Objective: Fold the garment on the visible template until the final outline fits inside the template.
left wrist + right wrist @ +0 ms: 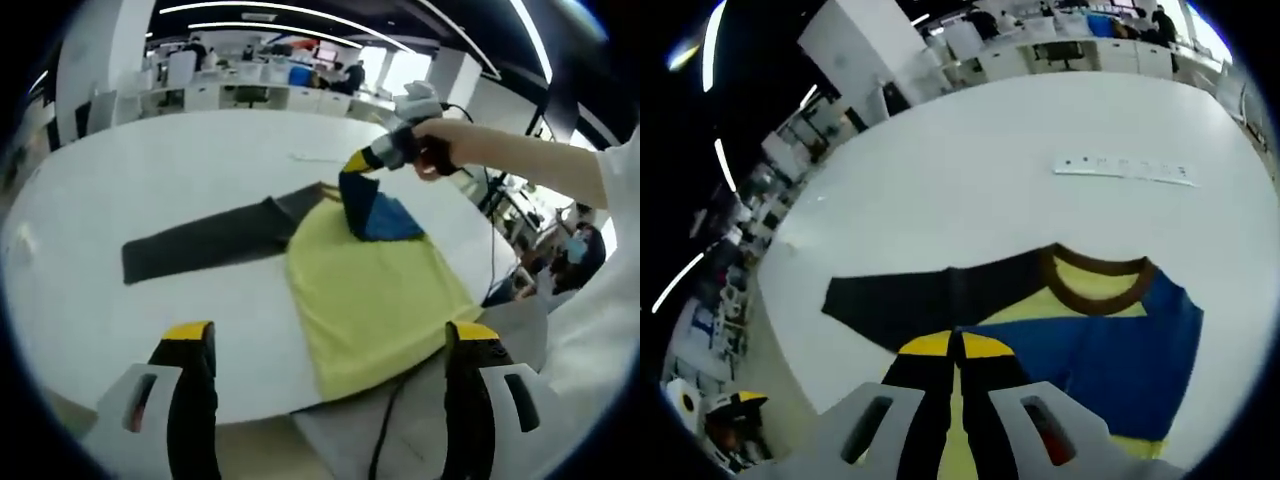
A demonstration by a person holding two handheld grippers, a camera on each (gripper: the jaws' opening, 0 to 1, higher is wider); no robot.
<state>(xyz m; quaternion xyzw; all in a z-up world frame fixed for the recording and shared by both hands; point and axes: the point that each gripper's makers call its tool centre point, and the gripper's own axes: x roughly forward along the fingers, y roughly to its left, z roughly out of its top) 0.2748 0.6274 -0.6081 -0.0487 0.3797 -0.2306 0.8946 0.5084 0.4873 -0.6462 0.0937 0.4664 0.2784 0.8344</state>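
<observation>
An open-plan office with desks and ceiling strip lights surrounds a large white surface. On it lies the garment, a yellow shirt with blue panels, a brown collar and a dark long sleeve stretched flat out to one side. In the left gripper view the right gripper, held in a person's hand, has its jaws closed on a blue part of the shirt and lifts it above the yellow body. The right gripper view confirms its jaws pressed together over the fabric. The left gripper hangs back near the surface's edge, jaws apart and holding nothing. A pale strip lies well apart from the shirt. No template outline can be made out. Judged progress: early; one fold is under way, the dark sleeve remains unfolded and the outline is far from compact.
</observation>
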